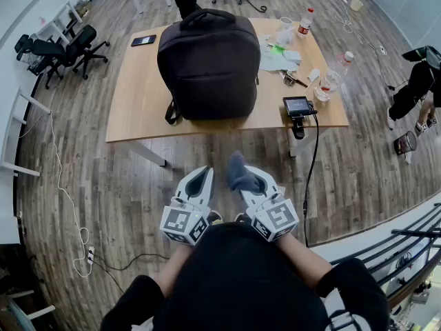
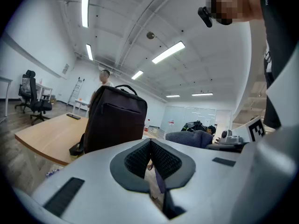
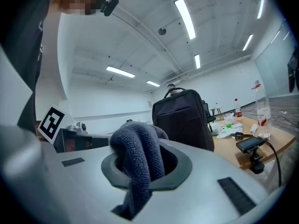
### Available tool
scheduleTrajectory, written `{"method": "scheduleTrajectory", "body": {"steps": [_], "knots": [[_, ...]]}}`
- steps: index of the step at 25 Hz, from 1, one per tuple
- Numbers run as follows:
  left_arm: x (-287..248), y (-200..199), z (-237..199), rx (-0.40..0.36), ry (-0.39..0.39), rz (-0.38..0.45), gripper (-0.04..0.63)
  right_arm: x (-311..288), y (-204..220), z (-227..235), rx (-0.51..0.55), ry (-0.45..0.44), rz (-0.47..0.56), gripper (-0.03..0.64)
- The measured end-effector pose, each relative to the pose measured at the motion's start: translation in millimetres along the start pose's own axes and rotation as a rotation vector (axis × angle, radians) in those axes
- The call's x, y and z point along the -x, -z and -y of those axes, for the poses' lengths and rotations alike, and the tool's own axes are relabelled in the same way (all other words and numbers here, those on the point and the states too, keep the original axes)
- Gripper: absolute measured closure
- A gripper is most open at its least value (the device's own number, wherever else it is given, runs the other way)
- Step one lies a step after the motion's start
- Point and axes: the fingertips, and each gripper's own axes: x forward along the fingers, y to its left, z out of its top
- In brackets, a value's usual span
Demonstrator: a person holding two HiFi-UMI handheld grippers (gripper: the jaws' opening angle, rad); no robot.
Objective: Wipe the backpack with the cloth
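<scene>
So: blk backpack (image 1: 209, 64) upright, grey cloth (image 1: 239, 172) bunched.

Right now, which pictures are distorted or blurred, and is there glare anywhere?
Head view: strong fisheye bends the table edges, but the backpack is sharp. Left gripper view: dark corners, bright ceiling lights without heavy glare. Right gripper view: same dark corners; the cloth is in focus, weave visible.

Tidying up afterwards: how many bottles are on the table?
2. One bottle stands near the table's far right corner; a second bottle is by its right edge, nearer the front. The backpack may hide more.
</scene>
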Motion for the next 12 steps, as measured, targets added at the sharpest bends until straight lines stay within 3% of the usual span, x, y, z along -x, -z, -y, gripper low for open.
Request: {"method": "scheduleTrajectory", "body": {"steps": [12], "knots": [[-18,2,-1,0.016,0.054,-0.028,0.578,-12,9,6,-0.064,0.023,-0.011,0.581]]}}
